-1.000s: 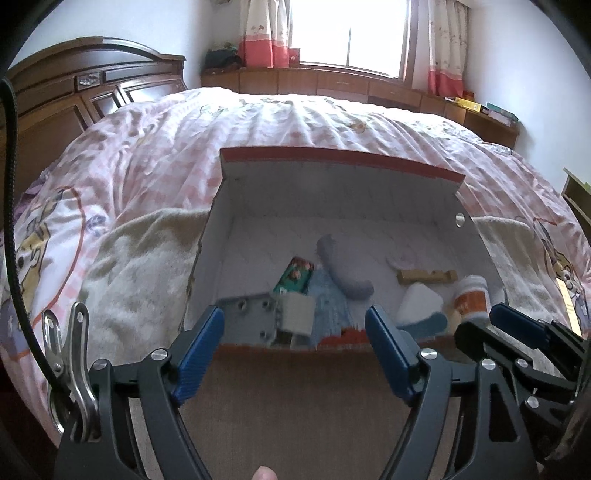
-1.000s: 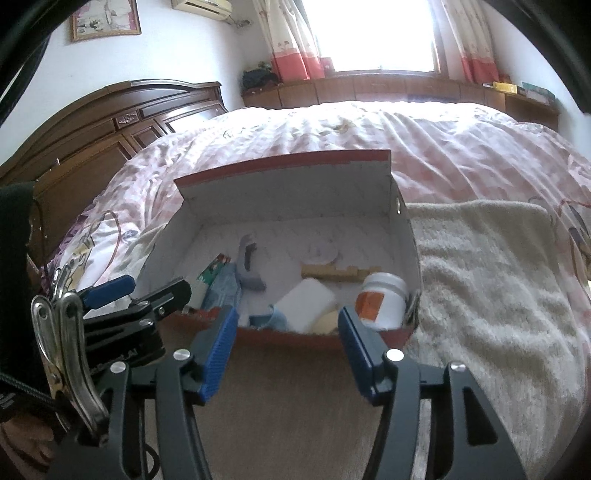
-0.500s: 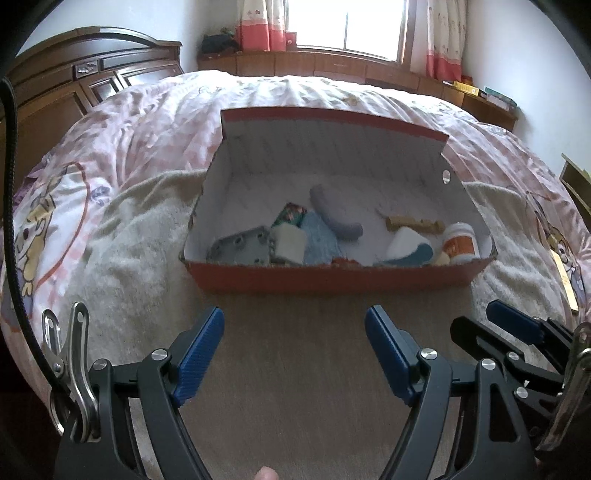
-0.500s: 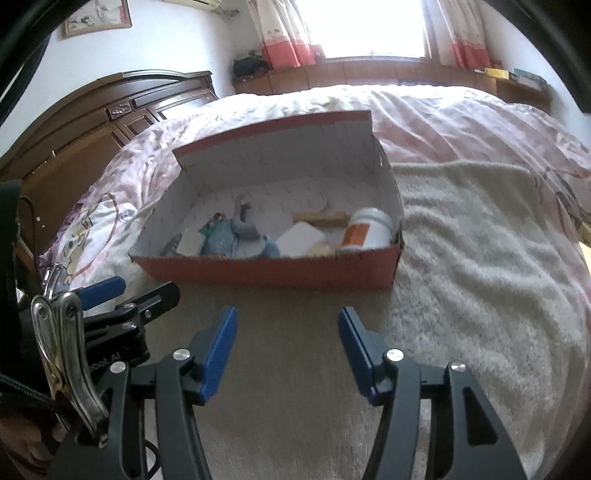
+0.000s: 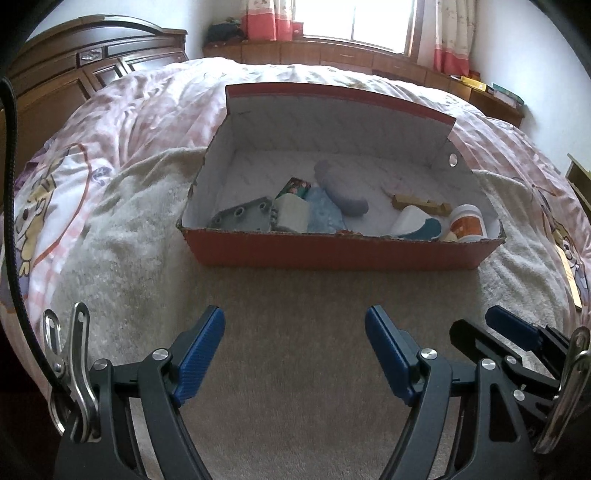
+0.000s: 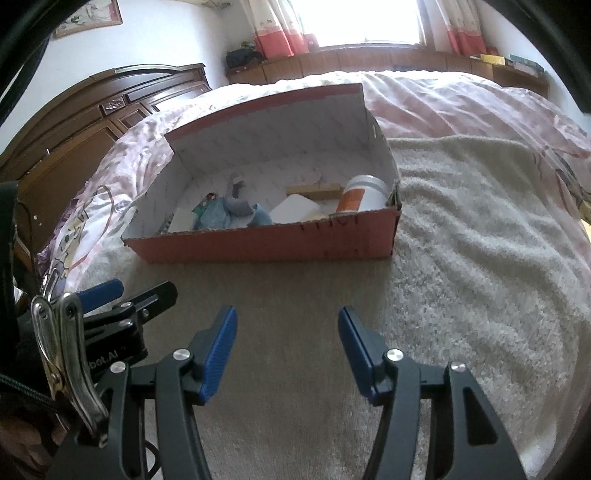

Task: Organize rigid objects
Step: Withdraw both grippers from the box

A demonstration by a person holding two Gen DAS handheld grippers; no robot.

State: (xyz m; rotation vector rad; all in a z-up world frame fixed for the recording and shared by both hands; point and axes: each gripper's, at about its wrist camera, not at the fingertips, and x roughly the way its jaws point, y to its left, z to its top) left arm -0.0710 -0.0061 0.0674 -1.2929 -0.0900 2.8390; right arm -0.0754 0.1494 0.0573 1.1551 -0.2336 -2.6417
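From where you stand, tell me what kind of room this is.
Most likely a bedroom. A large bed with a pink patterned quilt fills the view, a dark wooden headboard stands at its left, and a curtained window is behind. An open cardboard box of small items sits on it.

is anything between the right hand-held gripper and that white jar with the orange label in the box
Yes: the box's red front wall stands between the open, empty right hand-held gripper and the white jar, which sits in the near right corner just behind that wall. Only bare blanket lies before the box, so the reach likely has to go over the wall.
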